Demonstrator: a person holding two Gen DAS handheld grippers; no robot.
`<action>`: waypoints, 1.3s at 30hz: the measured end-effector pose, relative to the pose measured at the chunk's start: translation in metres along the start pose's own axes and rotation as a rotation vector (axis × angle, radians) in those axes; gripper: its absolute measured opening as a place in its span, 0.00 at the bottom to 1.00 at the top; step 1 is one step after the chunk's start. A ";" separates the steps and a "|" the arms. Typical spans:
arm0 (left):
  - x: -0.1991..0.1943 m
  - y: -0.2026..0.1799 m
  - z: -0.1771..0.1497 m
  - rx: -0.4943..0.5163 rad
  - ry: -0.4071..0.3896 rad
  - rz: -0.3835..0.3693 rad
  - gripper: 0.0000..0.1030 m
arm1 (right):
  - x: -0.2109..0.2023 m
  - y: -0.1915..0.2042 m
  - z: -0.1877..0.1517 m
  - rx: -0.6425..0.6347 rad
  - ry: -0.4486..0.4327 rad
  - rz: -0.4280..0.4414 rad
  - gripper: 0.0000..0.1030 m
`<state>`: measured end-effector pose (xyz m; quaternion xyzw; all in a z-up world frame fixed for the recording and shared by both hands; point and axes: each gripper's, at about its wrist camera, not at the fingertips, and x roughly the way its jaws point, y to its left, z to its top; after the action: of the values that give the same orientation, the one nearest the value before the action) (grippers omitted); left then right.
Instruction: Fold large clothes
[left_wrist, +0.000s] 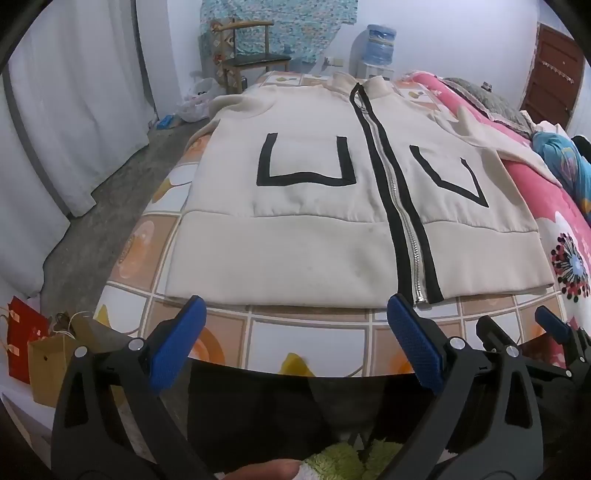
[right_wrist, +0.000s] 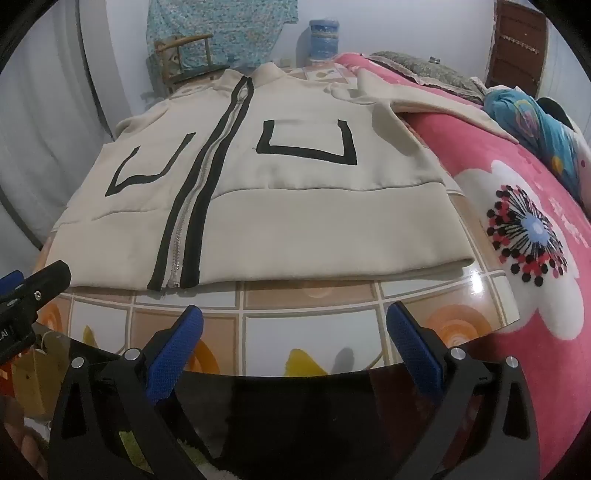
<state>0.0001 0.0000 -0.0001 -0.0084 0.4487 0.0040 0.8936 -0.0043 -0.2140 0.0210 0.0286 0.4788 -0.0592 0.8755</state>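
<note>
On the glossy tiled board (left_wrist: 306, 338), which rested over a pink flowered blanket (right_wrist: 517, 206), a cream zip-up jacket (left_wrist: 295, 236) lay spread flat, front side up, with its collar toward the far wall and its hem toward the cameras. Its silver zipper (left_wrist: 400, 206), edged with two black strips, ran closed from hem to collar. Black U-shaped pocket outlines (left_wrist: 306, 162) sat on each side of the zipper. One sleeve (right_wrist: 424, 99) stretched out over the blanket on the right side; the other draped off the far left edge of the board.

Just short of the hem, the left tool (left_wrist: 295, 332) hovered with its blue-padded fingers (left_wrist: 177, 347) spread wide, nothing between them, and not touching the cloth. The right tool (right_wrist: 295, 339) hovered likewise over the bare tiles near the hem, its blue pads (right_wrist: 417, 350) wide apart and empty. Each tool showed at the edge of the other's view, side by side.

Beyond the board stood a wooden chair (left_wrist: 247, 48) against a patterned blue cloth (left_wrist: 280, 26) on the wall, with a water dispenser bottle (left_wrist: 380, 44) beside it. White curtains (left_wrist: 74, 110) hung at the left, and a red bag (left_wrist: 22, 339) and a brown paper bag (left_wrist: 48, 365) stood on the floor. A dark wooden door (left_wrist: 554, 74) showed at far right.
</note>
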 end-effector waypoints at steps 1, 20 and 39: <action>0.000 0.000 0.000 0.000 0.000 0.000 0.92 | 0.000 0.000 0.000 0.000 -0.001 0.001 0.94; 0.003 -0.002 -0.003 0.000 0.011 0.004 0.92 | -0.003 -0.001 0.002 -0.013 -0.011 -0.006 0.94; 0.002 -0.001 -0.002 -0.002 0.012 0.002 0.92 | -0.006 0.000 0.003 -0.026 -0.021 -0.011 0.94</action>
<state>0.0000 -0.0014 -0.0030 -0.0090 0.4542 0.0055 0.8909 -0.0049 -0.2139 0.0277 0.0138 0.4705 -0.0581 0.8804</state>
